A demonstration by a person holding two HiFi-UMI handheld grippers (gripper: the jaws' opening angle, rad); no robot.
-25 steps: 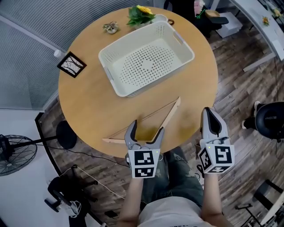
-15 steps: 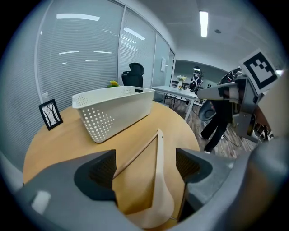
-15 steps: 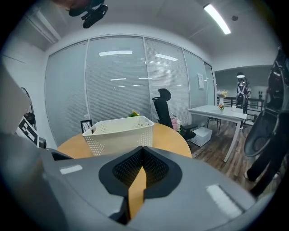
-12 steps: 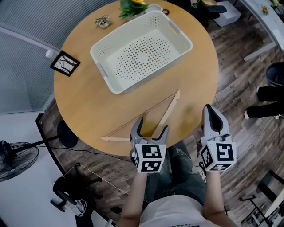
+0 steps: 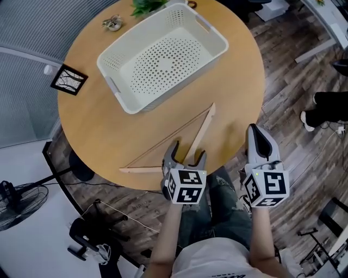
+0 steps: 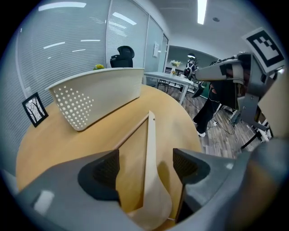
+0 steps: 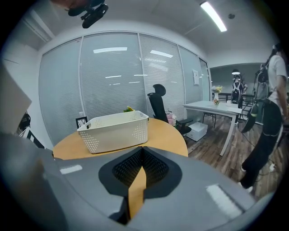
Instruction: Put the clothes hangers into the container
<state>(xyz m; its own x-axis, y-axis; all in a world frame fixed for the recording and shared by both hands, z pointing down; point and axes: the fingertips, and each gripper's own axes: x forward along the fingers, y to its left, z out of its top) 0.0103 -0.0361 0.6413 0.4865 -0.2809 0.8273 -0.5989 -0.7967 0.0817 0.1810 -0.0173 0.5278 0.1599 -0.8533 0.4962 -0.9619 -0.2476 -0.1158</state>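
1. Tabletop (image 5: 98, 136): round, wood-coloured; seen from above in the head view.
2. Basket (image 5: 179, 80): white and perforated, with cut-out handles; set upright on the far half of the tabletop; nothing is seen inside it.
3. Hanger (image 5: 204, 133): pale wood, triangular; laid flat on the near half of the tabletop, outside the basket and apart from it; one long arm is directed toward the basket, and its wide end lies at the near edge.
4. Left tongs (image 5: 188, 153): held at the near edge of the tabletop; the jaws are spread wide, one on either side of the hanger's wide end; in the left gripper view the hanger (image 6: 149, 149) is seen between the pads (image 6: 106, 169), with a gap shown on each side.
5. Right tongs (image 5: 255, 133): held to the right, just off the tabletop edge and above the wooden floor (image 5: 293, 98); in the right gripper view the jaws are pressed together with nothing gripped, and the basket (image 7: 117, 133) is seen beyond them.
6. Picture frame (image 5: 68, 80): small and dark; placed at the left edge of the tabletop, well apart from the hanger.
7. Plant (image 5: 145, 5): green; placed at the far edge, just behind the basket.
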